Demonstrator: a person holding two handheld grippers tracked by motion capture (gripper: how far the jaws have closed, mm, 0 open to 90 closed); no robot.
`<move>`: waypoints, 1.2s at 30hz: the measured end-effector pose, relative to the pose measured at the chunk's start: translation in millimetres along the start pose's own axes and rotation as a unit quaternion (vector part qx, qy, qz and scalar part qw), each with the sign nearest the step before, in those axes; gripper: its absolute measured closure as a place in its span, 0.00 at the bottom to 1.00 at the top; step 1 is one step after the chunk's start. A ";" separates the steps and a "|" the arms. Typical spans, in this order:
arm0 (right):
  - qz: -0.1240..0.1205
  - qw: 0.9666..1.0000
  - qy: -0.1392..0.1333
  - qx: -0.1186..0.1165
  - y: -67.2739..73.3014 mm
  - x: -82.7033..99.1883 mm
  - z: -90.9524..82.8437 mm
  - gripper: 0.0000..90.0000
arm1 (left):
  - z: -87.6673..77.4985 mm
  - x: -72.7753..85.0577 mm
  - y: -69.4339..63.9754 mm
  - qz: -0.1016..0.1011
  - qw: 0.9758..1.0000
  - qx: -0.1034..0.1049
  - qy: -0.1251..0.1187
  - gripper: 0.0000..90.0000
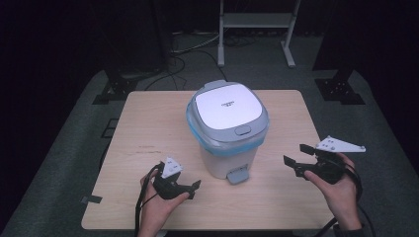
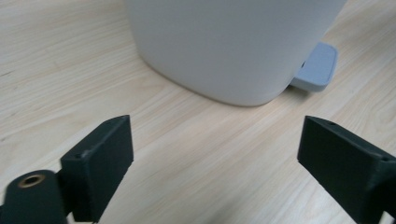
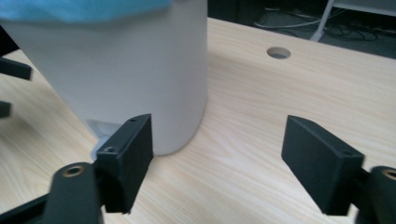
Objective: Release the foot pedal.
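A white pedal bin (image 1: pixel 228 148) stands in the middle of the table, its grey lid (image 1: pixel 228 106) closed over a blue liner (image 1: pixel 197 131); the grey pedal (image 1: pixel 237 175) faces the near edge. My left gripper (image 1: pixel 193 189) sits low at the bin's near left, open, nothing between its jaws. In the left gripper view the bin's base (image 2: pixel 229 46) and the pedal (image 2: pixel 317 67) lie just ahead of that gripper (image 2: pixel 217 130). My right gripper (image 1: pixel 297 155) is held to the bin's right, open and empty. The right gripper view has the bin wall (image 3: pixel 121 70) ahead of the right gripper (image 3: pixel 219 126), a little to its left.
The wooden table (image 1: pixel 148 123) has bare room on both sides of the bin and a round cable hole (image 3: pixel 279 52) near its far edge. Beyond it are a metal frame (image 1: pixel 257 19), cables on the floor (image 1: pixel 183 54) and black stand feet (image 1: pixel 341 89).
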State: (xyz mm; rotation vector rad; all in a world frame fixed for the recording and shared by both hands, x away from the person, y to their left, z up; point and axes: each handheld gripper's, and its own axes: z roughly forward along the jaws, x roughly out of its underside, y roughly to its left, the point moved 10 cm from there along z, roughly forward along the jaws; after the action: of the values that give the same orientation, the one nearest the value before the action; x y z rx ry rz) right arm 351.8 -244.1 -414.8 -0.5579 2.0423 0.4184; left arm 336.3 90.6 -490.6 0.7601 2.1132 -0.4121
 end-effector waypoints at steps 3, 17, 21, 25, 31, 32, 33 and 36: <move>0.001 1.000 0.006 0.002 -1.9 6.8 1.6 0.23 | -3.7 2.0 4.5 -0.002 1.000 -0.002 -0.003 0.09; -0.009 0.999 0.045 0.013 -15.8 48.7 17.0 0.19 | -21.6 20.2 35.7 0.004 1.000 -0.014 -0.001 0.09; -0.011 0.998 0.054 0.016 -17.8 61.1 22.3 0.19 | -19.7 27.2 41.9 0.003 1.000 -0.018 0.010 0.09; -0.020 0.997 0.071 0.014 -19.5 75.8 31.0 0.19 | -16.3 33.9 46.3 0.001 1.000 -0.020 0.020 0.09; -0.016 0.996 0.089 0.011 -22.8 91.1 41.0 0.19 | -11.6 41.6 51.8 -0.001 0.999 -0.024 0.032 0.09; -0.016 0.995 0.098 0.009 -23.5 97.9 44.0 0.19 | -9.7 44.8 53.8 0.001 0.999 -0.027 0.038 0.09; -0.018 0.994 0.104 0.008 -23.6 101.4 45.2 0.19 | -8.4 46.0 54.1 0.000 0.999 -0.026 0.040 0.09; -0.020 0.993 0.116 0.007 -24.4 109.1 48.7 0.19 | -6.4 48.7 55.3 0.002 0.999 -0.028 0.045 0.09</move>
State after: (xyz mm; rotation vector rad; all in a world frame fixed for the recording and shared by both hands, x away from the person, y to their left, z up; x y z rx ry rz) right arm 350.5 -264.0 -535.1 -0.6631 2.2507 0.3268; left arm 345.2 154.3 -527.1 0.7627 2.1979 -0.3217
